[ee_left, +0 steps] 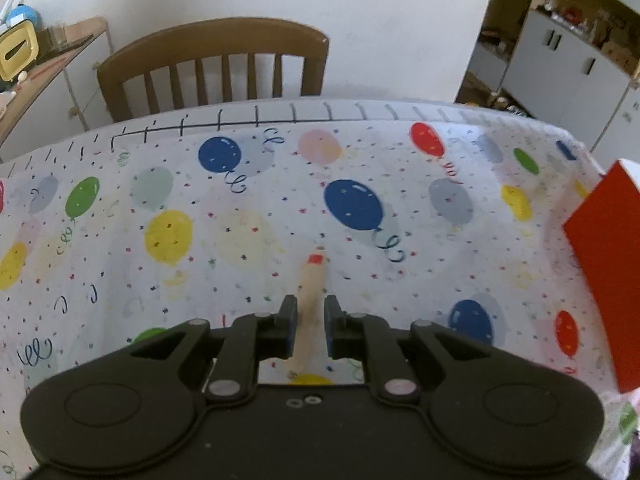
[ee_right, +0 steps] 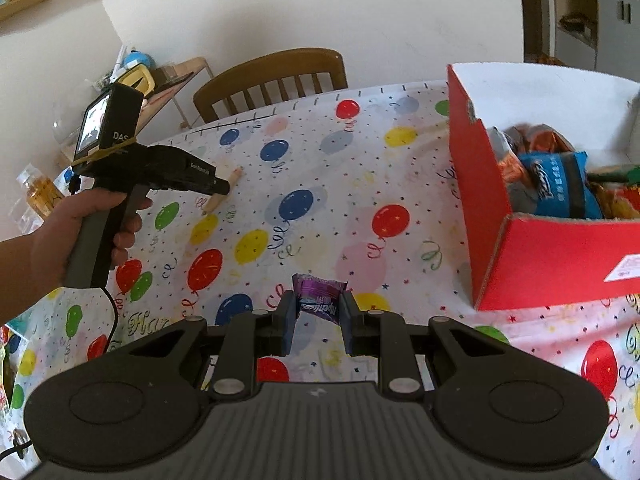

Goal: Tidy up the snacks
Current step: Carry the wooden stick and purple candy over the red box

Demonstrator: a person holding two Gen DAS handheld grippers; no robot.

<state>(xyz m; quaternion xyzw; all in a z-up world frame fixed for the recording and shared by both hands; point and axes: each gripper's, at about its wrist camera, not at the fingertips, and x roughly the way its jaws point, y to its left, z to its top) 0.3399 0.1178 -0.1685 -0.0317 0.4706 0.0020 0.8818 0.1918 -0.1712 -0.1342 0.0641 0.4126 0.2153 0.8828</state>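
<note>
Step in hand: both grippers loaded w/ one snack each; judged mid-transfer toward the red box (ee_right: 560,248).
Left gripper (ee_left: 311,320): pinched on a slim tan stick snack (ee_left: 314,280); stick runs fwd between the jaws, red-labelled tip pointing away, low over the surface (ee_left: 240,208). Cannot tell if the tip touches the cloth.
Right gripper (ee_right: 318,320): jaws drawn in on a purple snack packet (ee_right: 318,296); packet sticks up between the pads, clear of the cloth.
Hand: a person's hand (ee_right: 84,232) grips the left unit's handle, seen at left in the right wrist view.
Red box: open-topped, on the surface at the right side; already holds several bags, incl. a blue bag (ee_right: 560,188) and orange-brown ones. Near wall is torn at the upper edge.
Box vs. grippers: right gripper near the box's front corner, not over it. Left gripper well apart; only a red wall shows at the far right edge of its view.
Surface: balloon-print cloth; no other loose snack seen on it in either view.
Background: wooden chair (ee_left: 216,68) pushed in at the far side.
Next move (judged): raise the purple packet above the box rim, carry it over the opening, then spread the jaws.
Req'd clearance: packet must pass the torn wall w/o snagging.
Left unit (judged): follows after, longer travel across the surface.
Risk: stick snack is thin; may pivot in the pinch.
</note>
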